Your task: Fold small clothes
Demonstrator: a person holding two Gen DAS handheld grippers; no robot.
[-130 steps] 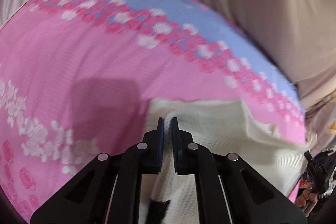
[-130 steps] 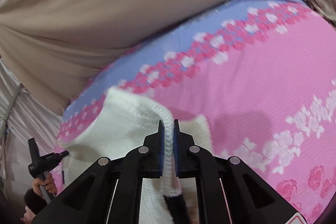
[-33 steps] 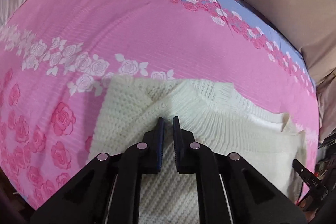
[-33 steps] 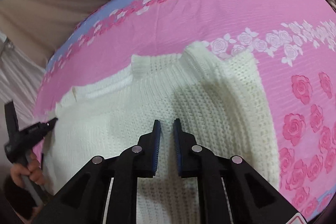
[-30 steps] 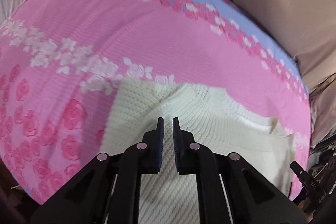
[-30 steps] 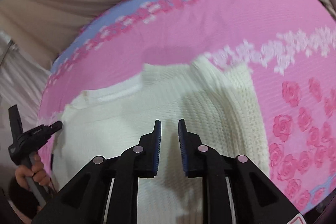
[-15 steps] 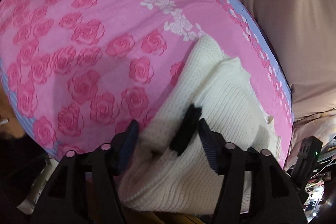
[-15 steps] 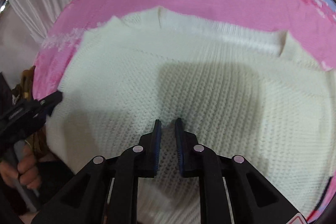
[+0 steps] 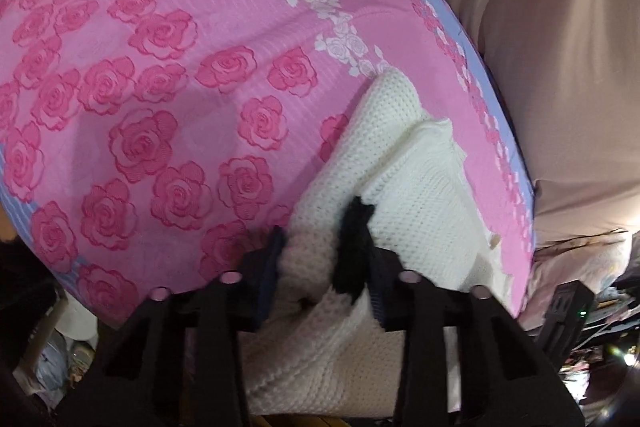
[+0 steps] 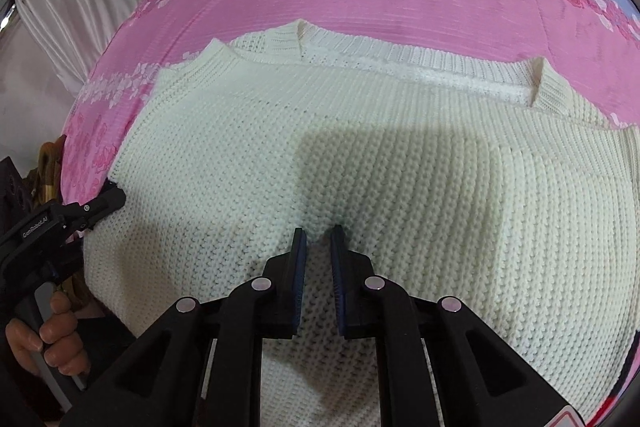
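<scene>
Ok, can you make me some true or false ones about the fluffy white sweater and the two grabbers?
1. The cream knitted sweater lies on a pink rose-patterned bedcover. True.
2. The left gripper has nothing between its fingers. False: a bunched sweater edge with a black bit sits there, jaws closing.
3. The right gripper is wide open. False: it is shut, pinching the knit.
4. A hand holds the left gripper's handle. True.

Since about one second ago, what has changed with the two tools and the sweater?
Both tools swung down to the near edge of the white sweater. The left tool opened and is closing on knit and a black tuft; the right tool pinched knit. The sweater stayed flat on the pink sheet.
</scene>
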